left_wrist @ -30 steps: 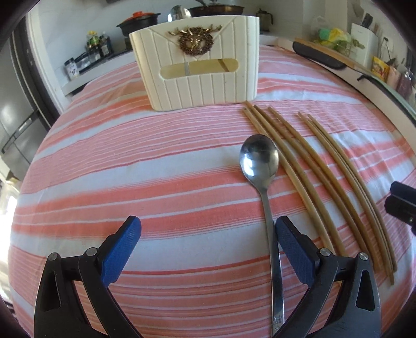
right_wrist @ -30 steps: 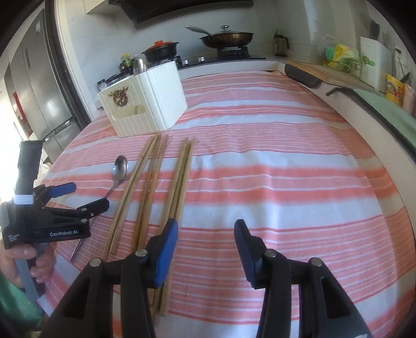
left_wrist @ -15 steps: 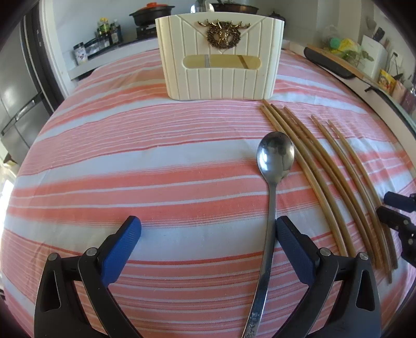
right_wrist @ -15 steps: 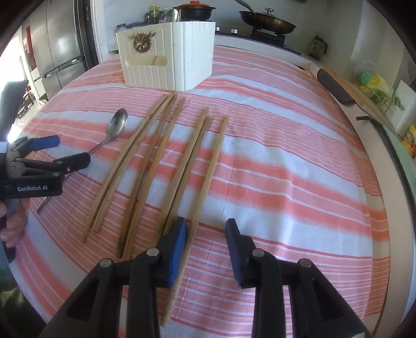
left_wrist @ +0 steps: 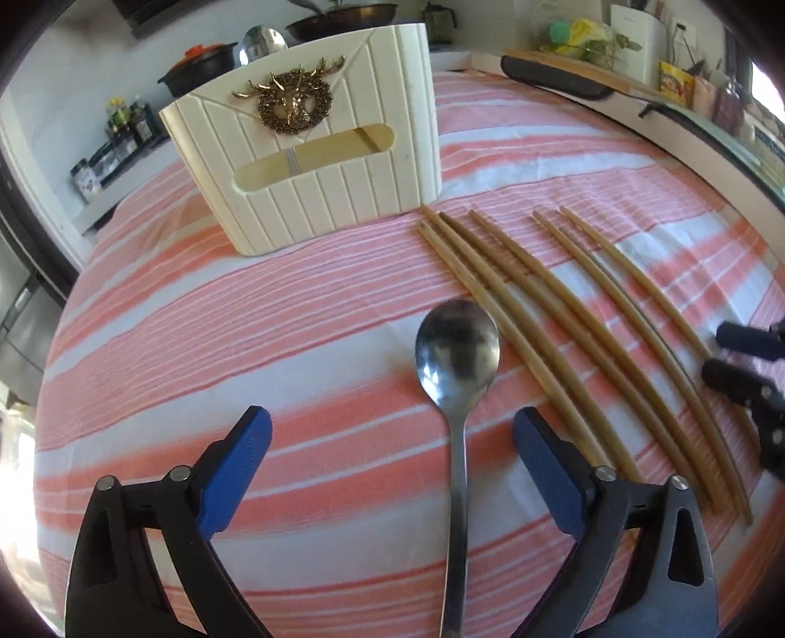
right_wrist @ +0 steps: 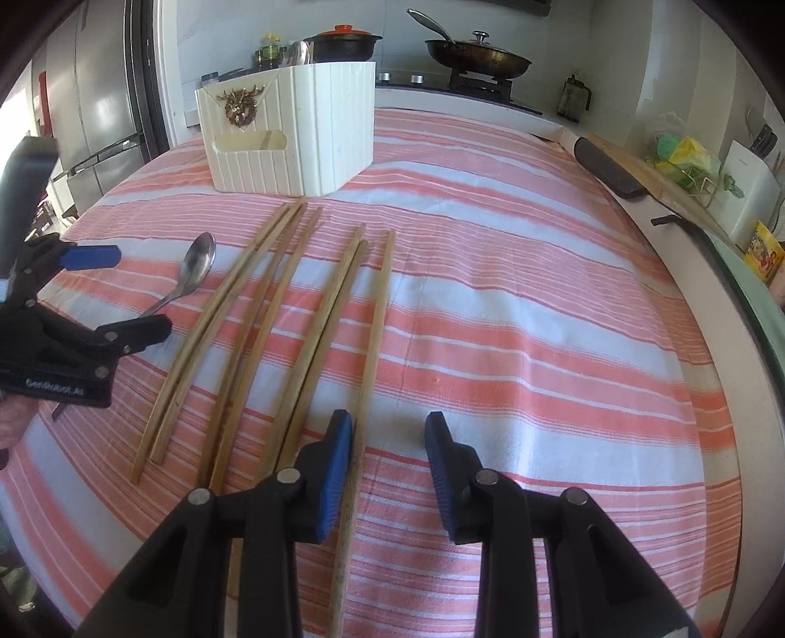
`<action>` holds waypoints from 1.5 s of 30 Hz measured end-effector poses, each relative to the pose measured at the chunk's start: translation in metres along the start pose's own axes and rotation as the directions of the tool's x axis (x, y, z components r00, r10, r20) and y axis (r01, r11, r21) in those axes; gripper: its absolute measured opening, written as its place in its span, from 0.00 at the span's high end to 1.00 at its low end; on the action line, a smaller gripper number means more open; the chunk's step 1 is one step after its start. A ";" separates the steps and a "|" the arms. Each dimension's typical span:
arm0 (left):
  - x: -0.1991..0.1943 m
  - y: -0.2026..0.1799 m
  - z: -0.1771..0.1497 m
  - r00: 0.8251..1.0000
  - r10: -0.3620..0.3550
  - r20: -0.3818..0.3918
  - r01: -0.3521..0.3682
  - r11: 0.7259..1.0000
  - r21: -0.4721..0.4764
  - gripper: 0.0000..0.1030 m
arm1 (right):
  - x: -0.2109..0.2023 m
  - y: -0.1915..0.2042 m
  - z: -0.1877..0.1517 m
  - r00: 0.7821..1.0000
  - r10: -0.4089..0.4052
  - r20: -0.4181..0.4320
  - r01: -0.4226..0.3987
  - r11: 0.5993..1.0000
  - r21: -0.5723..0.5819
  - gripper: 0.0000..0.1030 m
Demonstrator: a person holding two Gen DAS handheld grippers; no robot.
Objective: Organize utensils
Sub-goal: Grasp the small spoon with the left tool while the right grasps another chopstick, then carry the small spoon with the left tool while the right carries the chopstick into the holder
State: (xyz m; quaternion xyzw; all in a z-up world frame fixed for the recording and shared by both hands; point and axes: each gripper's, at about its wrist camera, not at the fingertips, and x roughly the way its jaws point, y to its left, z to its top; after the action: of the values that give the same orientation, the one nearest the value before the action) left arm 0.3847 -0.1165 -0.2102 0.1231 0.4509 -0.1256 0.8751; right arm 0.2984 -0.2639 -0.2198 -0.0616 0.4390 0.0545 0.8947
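A steel spoon (left_wrist: 456, 363) lies on the striped cloth, its handle running between the fingers of my left gripper (left_wrist: 390, 461), which is open and empty. It also shows in the right wrist view (right_wrist: 194, 265). Several wooden chopsticks (left_wrist: 579, 333) lie side by side right of the spoon. My right gripper (right_wrist: 387, 461) is open, and the rightmost chopstick (right_wrist: 375, 343) runs just inside its left finger. A cream utensil holder (left_wrist: 314, 147) with a brass deer emblem stands behind them, also in the right wrist view (right_wrist: 289, 137).
A spoon handle and bowl (left_wrist: 262, 41) stick out of the holder. The stove with a pan (right_wrist: 476, 59) and a red-lidded pot (right_wrist: 343, 41) is behind. A cutting board (right_wrist: 638, 176) and a white knife block (right_wrist: 745, 186) sit at the right edge. A fridge (right_wrist: 93, 98) is left.
My left gripper has shifted so the spoon handle lies centred between its fingers. My right gripper has moved forward along the rightmost chopstick and opened slightly wider.
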 end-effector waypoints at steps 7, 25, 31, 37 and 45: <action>-0.002 0.006 0.000 0.999 -0.046 0.020 0.047 0.998 -0.036 0.76 | -0.002 -0.002 -0.003 1.000 0.002 0.010 -0.002 1.000 0.020 0.70; -0.035 0.057 -0.055 0.997 -0.078 -0.016 0.078 0.997 -0.029 0.37 | -0.012 0.001 -0.006 0.998 -0.011 -0.066 0.008 0.998 -0.055 0.71; -0.048 0.043 -0.077 1.000 0.024 0.009 -0.024 0.999 -0.032 0.30 | -0.013 0.006 -0.006 0.996 -0.022 -0.083 0.014 0.995 -0.097 0.71; -0.052 0.067 -0.084 0.999 0.032 -0.018 -0.033 0.997 -0.066 0.31 | -0.015 0.006 -0.005 0.993 -0.015 -0.115 0.001 0.993 -0.117 0.71; -0.038 0.055 -0.055 0.999 0.003 -0.045 -0.002 1.000 0.021 0.20 | 0.004 -0.001 0.022 0.969 0.057 -0.239 -0.084 0.991 -0.108 0.71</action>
State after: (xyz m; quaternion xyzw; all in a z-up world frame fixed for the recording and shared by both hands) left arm 0.3394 -0.0429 -0.2045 0.1355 0.4689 -0.1262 0.8636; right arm 0.3175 -0.2617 -0.2095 -0.1045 0.5398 0.1044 0.8287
